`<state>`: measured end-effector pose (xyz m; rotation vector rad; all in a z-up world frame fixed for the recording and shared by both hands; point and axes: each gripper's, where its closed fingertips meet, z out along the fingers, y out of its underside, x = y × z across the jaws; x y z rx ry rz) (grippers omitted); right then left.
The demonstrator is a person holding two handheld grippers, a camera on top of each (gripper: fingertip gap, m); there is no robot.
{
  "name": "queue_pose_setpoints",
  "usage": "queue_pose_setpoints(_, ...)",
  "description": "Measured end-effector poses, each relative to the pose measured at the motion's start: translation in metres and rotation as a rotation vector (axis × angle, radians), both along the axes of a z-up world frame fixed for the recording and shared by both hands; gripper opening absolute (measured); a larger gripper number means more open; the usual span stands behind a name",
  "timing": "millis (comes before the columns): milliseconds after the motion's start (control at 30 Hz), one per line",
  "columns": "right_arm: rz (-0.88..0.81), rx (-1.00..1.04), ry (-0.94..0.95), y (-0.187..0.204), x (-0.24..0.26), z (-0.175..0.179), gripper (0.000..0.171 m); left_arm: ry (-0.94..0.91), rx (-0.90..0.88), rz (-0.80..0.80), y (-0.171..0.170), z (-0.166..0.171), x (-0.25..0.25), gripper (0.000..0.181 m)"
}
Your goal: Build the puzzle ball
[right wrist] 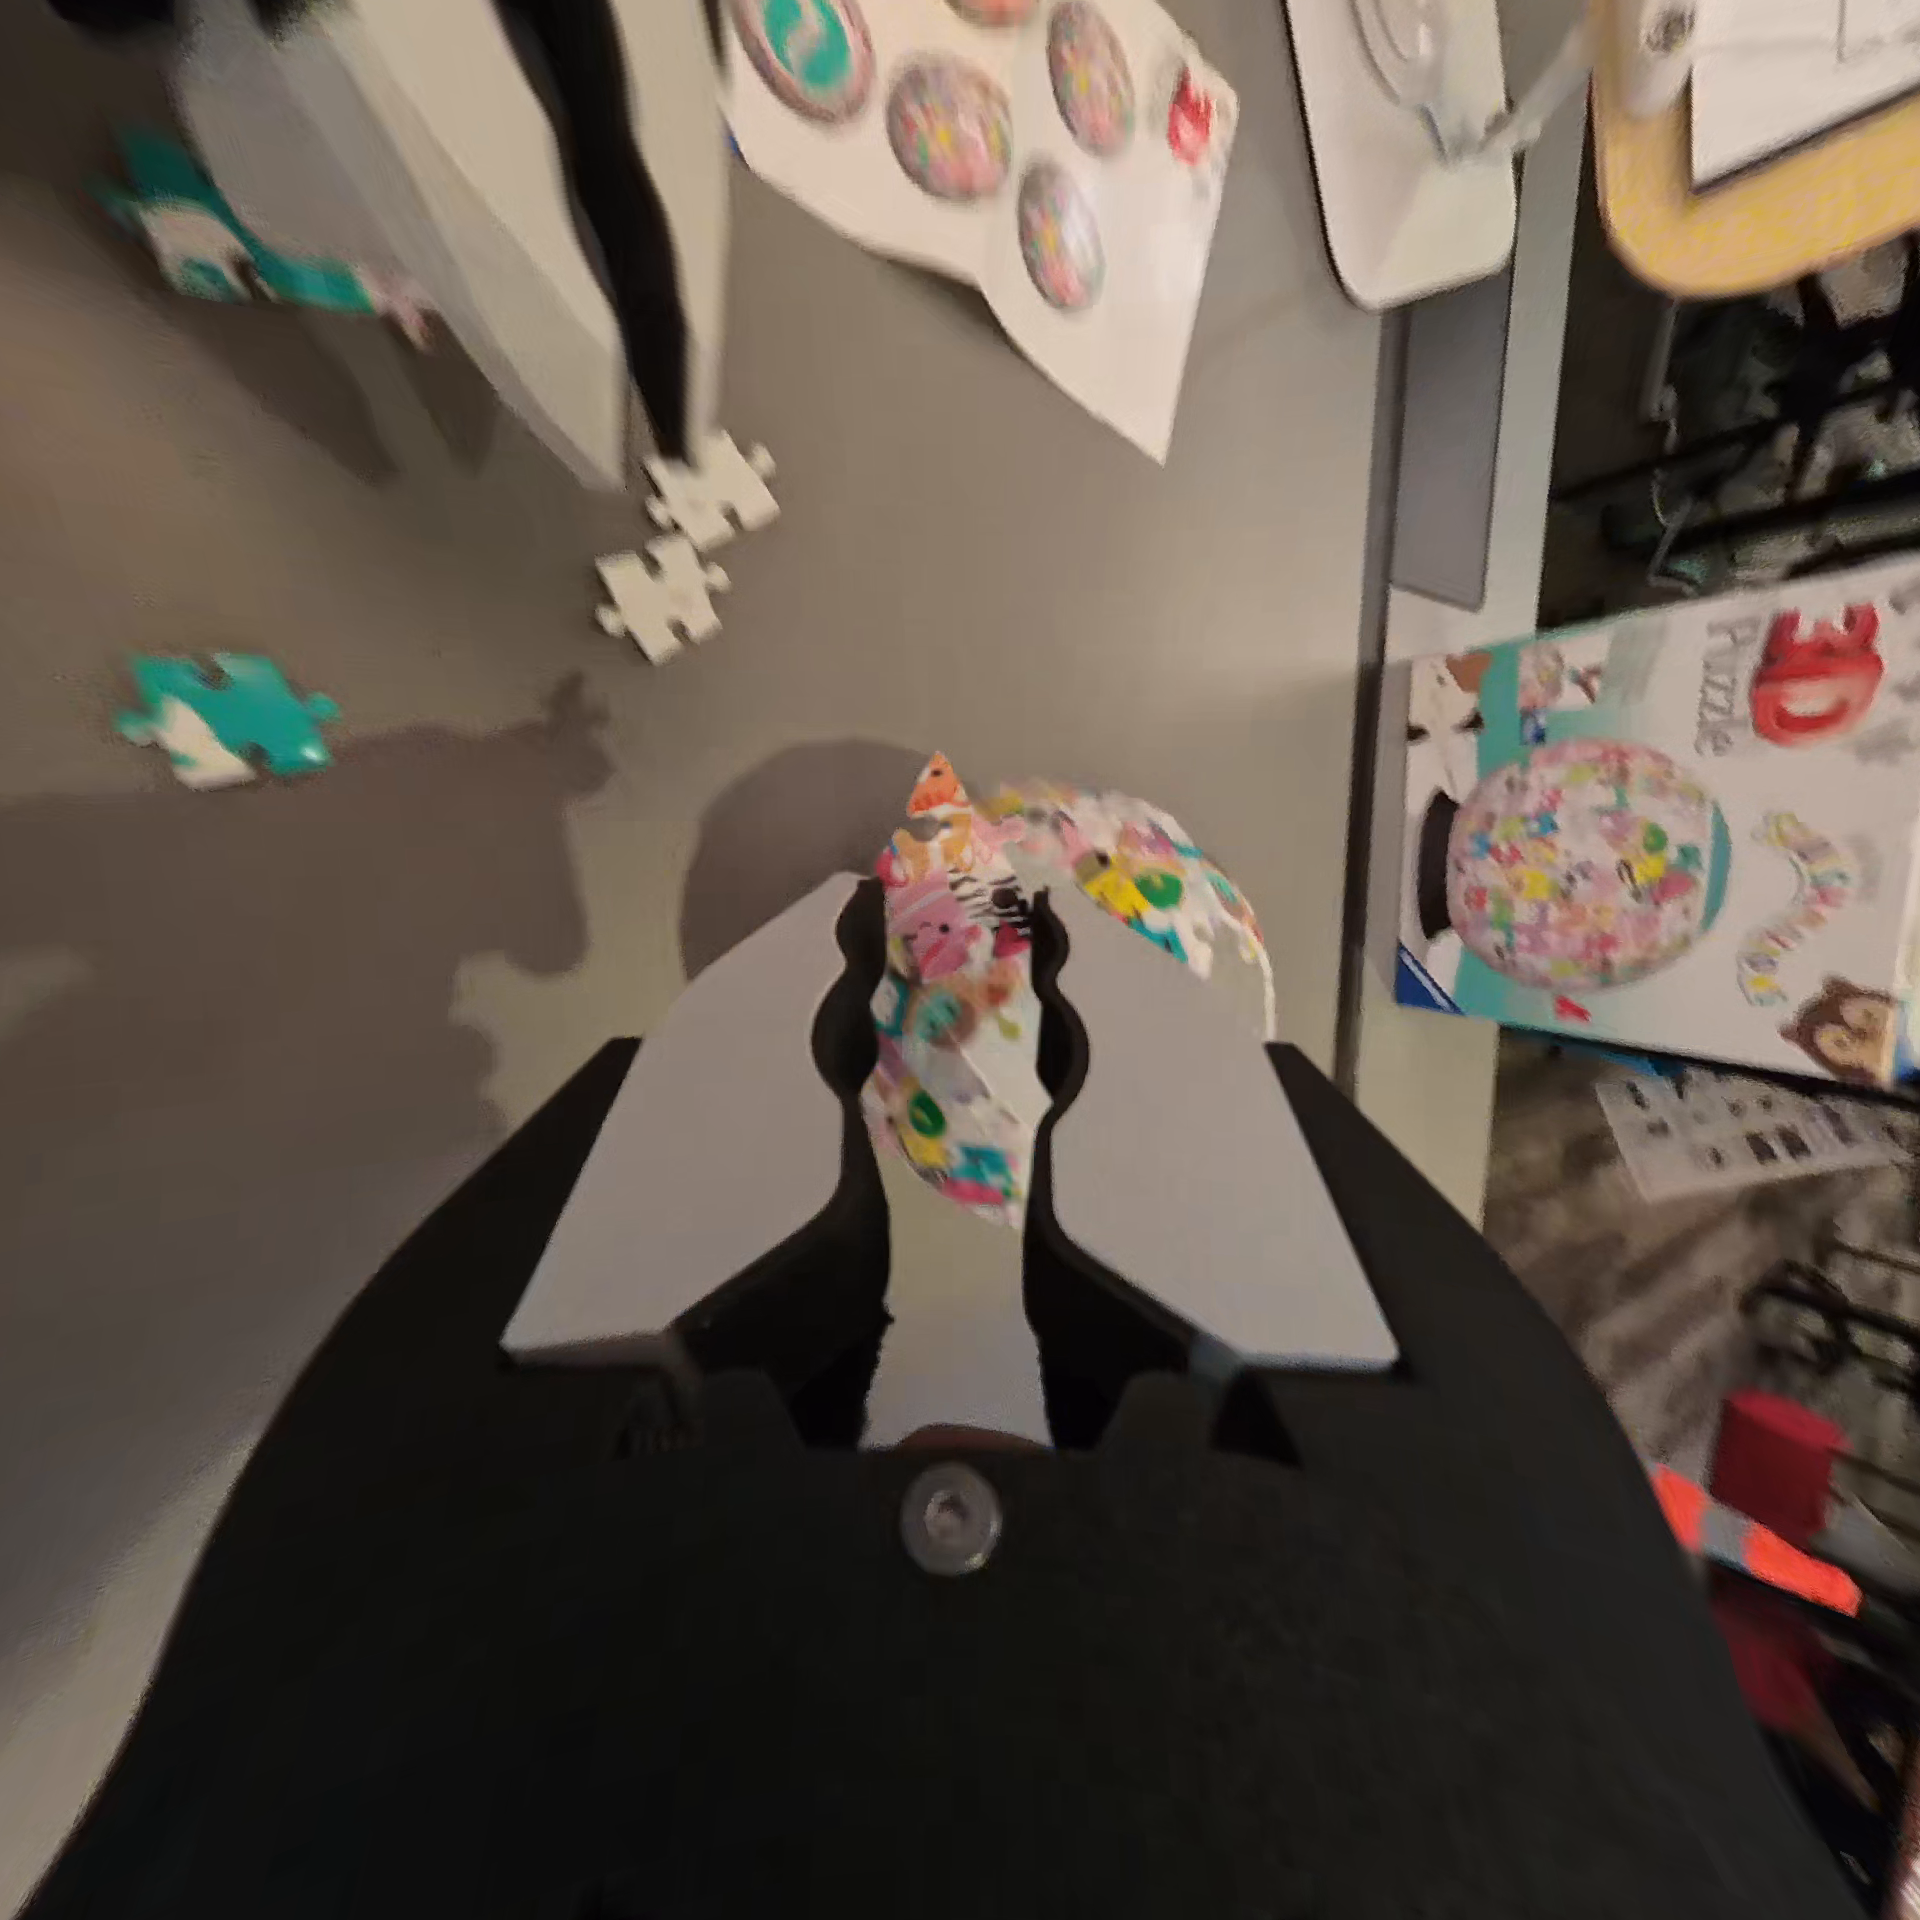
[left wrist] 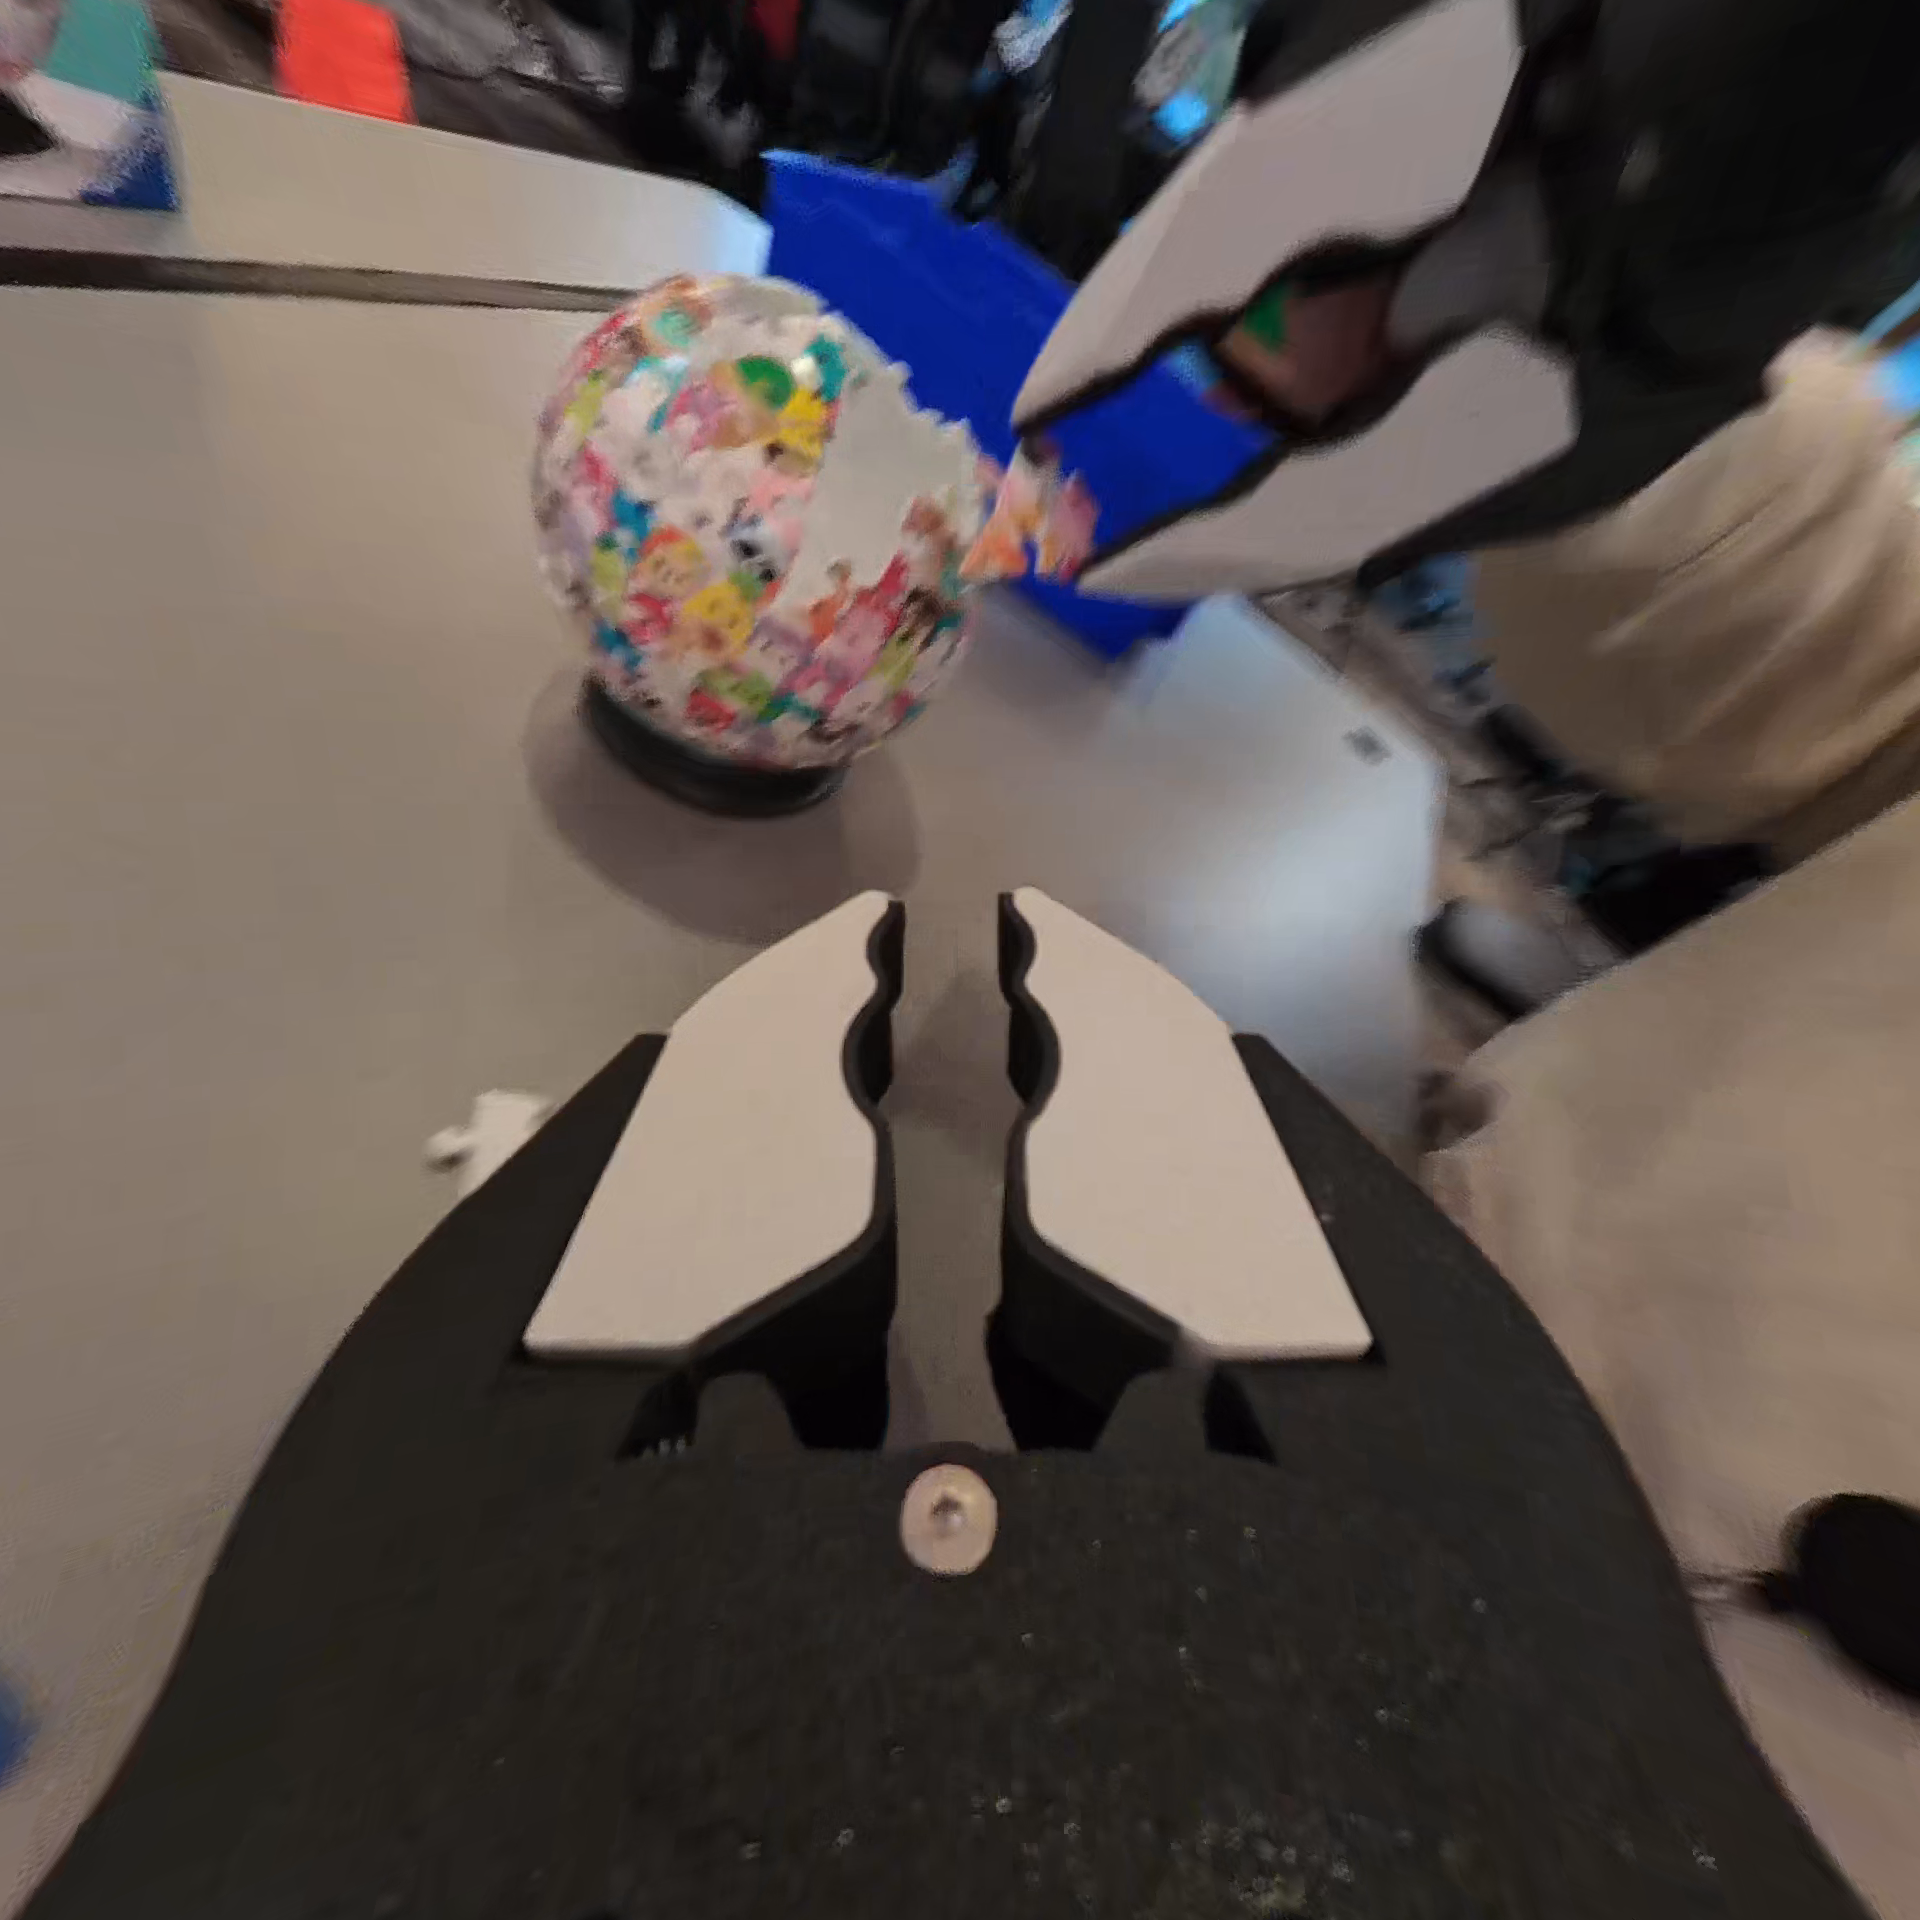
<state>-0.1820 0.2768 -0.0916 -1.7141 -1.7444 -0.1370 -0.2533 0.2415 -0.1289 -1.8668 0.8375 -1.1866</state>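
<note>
Multicolour piece [right wrist: 951,997] clamped in R gripper [right wrist: 951,914], nearing ball [left wrist: 758,520] gap to fit; L gripper [left wrist: 951,914] jaws slightly apart, empty.

puzzle ball [left wrist: 748,520]: multicoloured, gap open, on black stand [left wrist: 717,774] | colourful piece [left wrist: 1034,525]: at gap edge

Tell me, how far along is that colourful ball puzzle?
Mostly built: the puzzle ball sits on its black stand with one gap showing white on its right side. In hand: the right gripper is shut on a printed curved piece, held close to that gap. Left: seating it, plus loose pieces on the table. The left gripper holds nothing.
</note>
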Motion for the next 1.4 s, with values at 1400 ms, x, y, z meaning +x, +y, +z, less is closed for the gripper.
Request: queue_pose_setpoints(1400,-0.293,-1.063,0.868,-0.038,-0.032,0.039,0.002,-0.537,-0.209,-0.203,-0.029,0.054,0.008,0.008)
